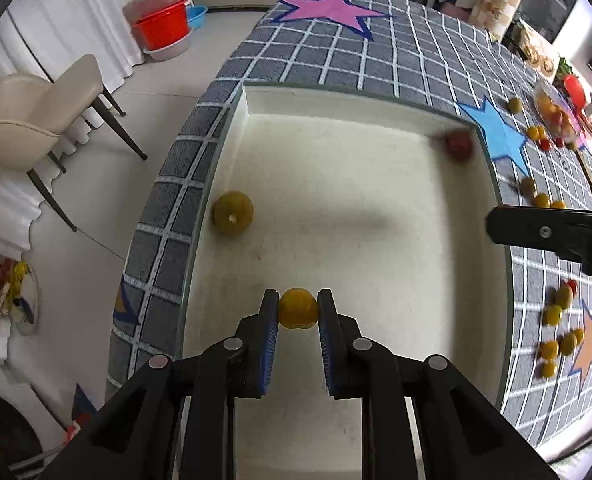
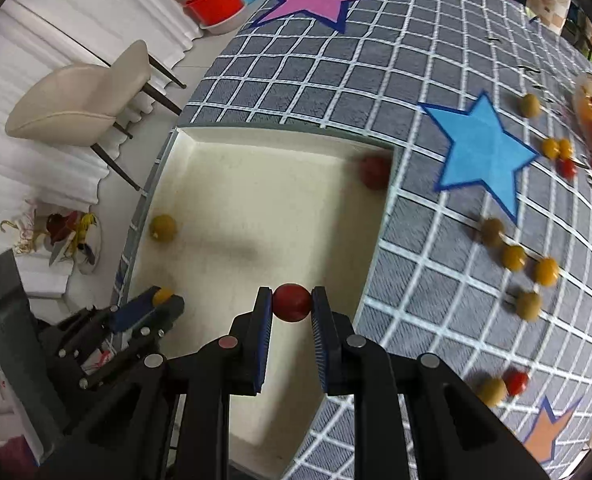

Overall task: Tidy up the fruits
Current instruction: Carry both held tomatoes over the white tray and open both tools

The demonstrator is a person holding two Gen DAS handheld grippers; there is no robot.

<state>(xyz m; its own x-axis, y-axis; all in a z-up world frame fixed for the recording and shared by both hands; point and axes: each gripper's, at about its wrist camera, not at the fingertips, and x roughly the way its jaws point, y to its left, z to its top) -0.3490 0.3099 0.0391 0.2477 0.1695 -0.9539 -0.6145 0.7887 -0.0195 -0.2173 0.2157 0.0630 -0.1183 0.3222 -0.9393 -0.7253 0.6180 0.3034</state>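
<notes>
A desk [image 2: 436, 60] under a grey grid cloth with coloured stars fills most of both views, and a shallow white tray [image 1: 492, 184] lies at its near left corner. I judge the step in hand to be dropping two fruits into that tray, so I should lower each one close to the floor of the tray before easing the grip, or they will bounce and roll. Inside the tray a green fruit [image 1: 232, 219] rests against the left wall and a dark red fruit [image 1: 459, 145] sits in the far right corner; both are well apart from my tongs. My left tongs [image 1: 298, 309] are closed on a small orange fruit [image 1: 298, 309], held over the tray's near side. My right tongs [image 2: 292, 303] are closed on a small red fruit [image 2: 292, 303], held over the tray near its right edge. To sort well, I would set the red one beside the red fruit already there. Many more small fruits [image 2: 514, 257] lie scattered on the cloth to the right, not yet gathered.
</notes>
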